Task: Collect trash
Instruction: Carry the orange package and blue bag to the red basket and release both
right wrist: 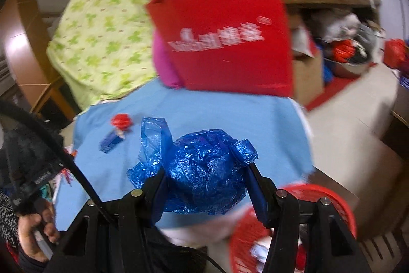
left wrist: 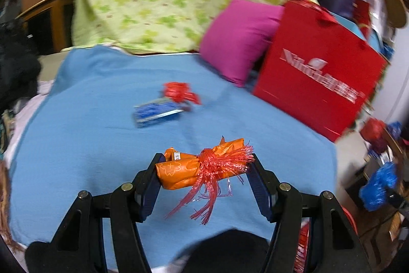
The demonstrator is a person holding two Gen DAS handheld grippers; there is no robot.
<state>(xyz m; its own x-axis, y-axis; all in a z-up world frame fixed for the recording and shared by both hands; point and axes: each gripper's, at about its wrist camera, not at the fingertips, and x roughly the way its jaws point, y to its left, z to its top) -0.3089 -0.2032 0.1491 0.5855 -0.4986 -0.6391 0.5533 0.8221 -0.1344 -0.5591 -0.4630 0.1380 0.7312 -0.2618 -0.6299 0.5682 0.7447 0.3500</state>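
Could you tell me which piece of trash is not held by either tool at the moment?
The small blue packet with the red wrapper, lying alone on the blue cloth. The orange bundle sits in the left tool; the blue plastic bag in the right tool.

Even indoor light; motion blur throughout, fisheye edges dark and warped.
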